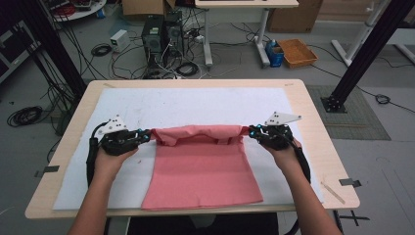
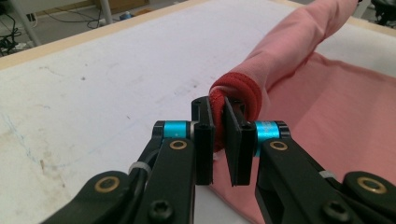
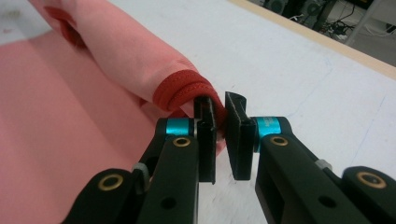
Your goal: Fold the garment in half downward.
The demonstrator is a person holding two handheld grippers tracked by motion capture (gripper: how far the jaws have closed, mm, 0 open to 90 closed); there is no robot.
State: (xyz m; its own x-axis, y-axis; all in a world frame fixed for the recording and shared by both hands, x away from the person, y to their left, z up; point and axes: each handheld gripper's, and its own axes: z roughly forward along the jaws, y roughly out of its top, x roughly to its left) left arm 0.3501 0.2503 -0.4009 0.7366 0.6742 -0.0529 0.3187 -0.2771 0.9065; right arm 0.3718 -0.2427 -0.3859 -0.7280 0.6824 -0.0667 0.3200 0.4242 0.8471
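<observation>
Overhead, a pink shirt (image 1: 203,169) lies on the white sheet (image 1: 195,105) covering the table (image 1: 313,122), its far edge lifted and stretched between the left tongs (image 1: 147,135) and the right tongs (image 1: 248,131). Close views add what the high one can't — the left tongs (image 2: 218,137) are nipped narrow on a darker red ribbed hem (image 2: 233,91), and the right tongs (image 3: 219,135) pinch the same kind of hem (image 3: 184,93). Floor beyond — cables, computer towers (image 1: 161,34), an orange tray (image 1: 297,52). No writing readable anywhere.
</observation>
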